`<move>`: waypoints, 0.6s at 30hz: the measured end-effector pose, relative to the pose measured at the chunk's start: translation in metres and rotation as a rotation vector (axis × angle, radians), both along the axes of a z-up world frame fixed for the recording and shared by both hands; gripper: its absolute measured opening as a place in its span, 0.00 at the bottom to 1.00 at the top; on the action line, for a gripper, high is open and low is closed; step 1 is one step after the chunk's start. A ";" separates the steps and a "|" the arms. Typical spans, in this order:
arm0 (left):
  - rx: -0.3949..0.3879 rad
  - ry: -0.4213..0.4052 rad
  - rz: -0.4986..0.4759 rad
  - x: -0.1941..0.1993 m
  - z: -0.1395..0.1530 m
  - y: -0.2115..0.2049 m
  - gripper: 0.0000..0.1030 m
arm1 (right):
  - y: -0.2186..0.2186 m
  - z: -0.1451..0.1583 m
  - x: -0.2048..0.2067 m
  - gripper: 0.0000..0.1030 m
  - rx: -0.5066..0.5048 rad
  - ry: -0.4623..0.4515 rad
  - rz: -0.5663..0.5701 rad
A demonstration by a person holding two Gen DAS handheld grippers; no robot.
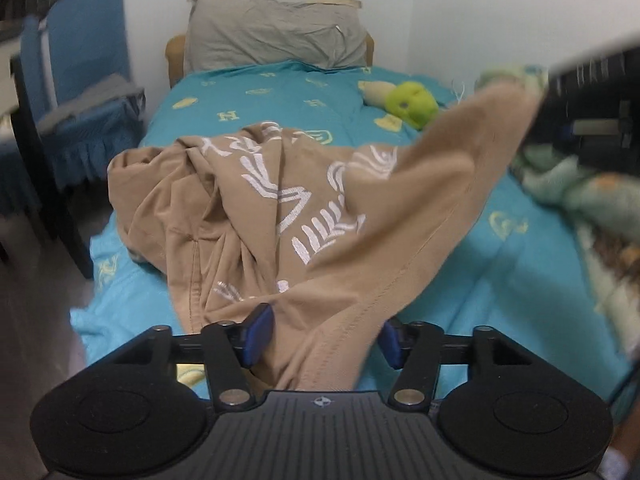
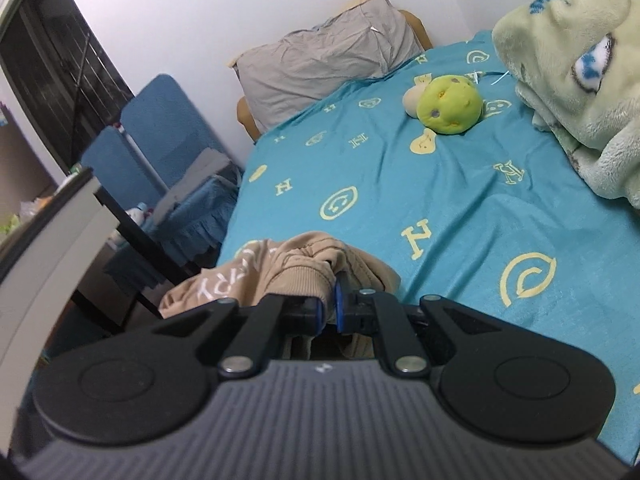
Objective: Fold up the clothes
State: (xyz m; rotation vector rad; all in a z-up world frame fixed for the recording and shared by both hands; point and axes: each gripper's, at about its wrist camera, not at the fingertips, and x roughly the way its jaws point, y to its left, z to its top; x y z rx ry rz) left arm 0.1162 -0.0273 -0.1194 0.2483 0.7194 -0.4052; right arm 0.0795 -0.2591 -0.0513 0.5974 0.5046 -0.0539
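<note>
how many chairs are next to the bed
2. Both blue-covered chairs stand left of the bed: one nearer the pillow, one just in front of it. Others may be hidden.

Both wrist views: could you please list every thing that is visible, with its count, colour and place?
garment: one, tan with white print, bunched on the near bed, partly lifted
bedsheet: one, teal with yellow symbols, covering the bed
pillow: one, grey, at the head of the bed
plush toy: one, green and cream, on the sheet near the pillow
fleece blanket: one, pale green, on the bed's right side
chairs: two, blue covers, left of the bed
left gripper: one, black, blue pads, fabric between its fingers
right gripper: one, black, pinching the garment's cuff
</note>
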 end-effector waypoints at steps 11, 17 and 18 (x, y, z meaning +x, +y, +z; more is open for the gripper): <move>0.041 -0.164 0.487 0.012 0.027 0.053 0.69 | 0.007 -0.021 0.022 0.78 -0.440 0.139 -0.162; -0.115 -0.237 0.583 0.003 0.067 0.078 0.75 | 0.003 -0.041 0.032 0.81 -0.390 0.269 -0.119; -0.125 -0.272 0.571 0.000 0.077 0.077 0.75 | 0.001 -0.030 0.028 0.81 -0.387 0.235 -0.143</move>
